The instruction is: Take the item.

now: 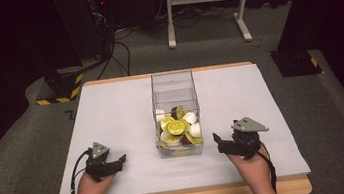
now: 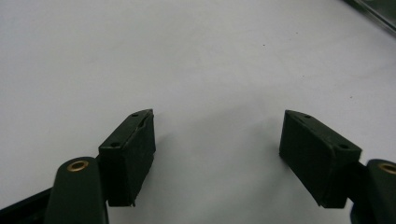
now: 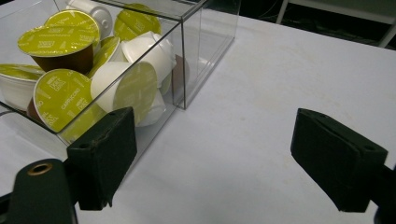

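The white surface (image 1: 112,115) is carrying a clear box (image 1: 173,89) of light, rigid capsules (image 1: 176,126), best pinched across their rims; flanking it, the left tool (image 1: 120,160) and right tool (image 1: 217,139) are gaping wide, empty.

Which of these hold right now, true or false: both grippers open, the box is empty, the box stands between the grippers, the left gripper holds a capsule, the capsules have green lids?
1. Both grippers are open. True: the left gripper and right gripper have their jaws wide apart.
2. The box is empty. False: the clear box holds a pile of capsules.
3. The box stands between the grippers. True.
4. The left gripper holds a capsule. False: nothing is between its jaws, just bare white table.
5. The capsules have green lids. True: the right gripper view shows yellow-green lids.
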Motion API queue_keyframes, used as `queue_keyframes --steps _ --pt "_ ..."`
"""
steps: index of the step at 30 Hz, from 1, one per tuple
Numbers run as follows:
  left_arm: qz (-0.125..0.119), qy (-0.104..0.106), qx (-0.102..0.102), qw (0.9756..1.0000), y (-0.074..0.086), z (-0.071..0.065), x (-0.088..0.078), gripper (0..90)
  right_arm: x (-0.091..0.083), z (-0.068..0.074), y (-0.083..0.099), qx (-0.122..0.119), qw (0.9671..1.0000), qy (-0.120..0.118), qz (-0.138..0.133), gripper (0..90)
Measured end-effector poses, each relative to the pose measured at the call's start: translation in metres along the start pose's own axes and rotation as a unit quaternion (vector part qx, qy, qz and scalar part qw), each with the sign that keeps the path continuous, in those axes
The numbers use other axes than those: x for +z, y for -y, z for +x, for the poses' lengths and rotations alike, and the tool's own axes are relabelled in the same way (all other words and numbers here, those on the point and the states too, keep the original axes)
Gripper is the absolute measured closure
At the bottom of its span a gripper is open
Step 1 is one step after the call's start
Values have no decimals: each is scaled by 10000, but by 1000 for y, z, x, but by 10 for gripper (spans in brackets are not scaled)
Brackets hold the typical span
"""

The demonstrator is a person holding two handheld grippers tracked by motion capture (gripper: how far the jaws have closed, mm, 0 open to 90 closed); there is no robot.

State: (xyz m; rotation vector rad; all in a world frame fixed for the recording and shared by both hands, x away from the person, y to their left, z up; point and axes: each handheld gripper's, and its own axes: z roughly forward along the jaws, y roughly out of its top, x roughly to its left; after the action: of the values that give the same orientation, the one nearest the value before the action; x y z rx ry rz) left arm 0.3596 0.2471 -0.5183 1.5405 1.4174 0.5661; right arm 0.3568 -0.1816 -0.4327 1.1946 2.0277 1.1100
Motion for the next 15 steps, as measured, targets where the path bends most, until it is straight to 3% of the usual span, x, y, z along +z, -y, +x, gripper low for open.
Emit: queue_keyframes --steps 15 --pt "-12 0 -25 10000 0 0 0 270 4 4 -6 -91 9999 -137 32 165"
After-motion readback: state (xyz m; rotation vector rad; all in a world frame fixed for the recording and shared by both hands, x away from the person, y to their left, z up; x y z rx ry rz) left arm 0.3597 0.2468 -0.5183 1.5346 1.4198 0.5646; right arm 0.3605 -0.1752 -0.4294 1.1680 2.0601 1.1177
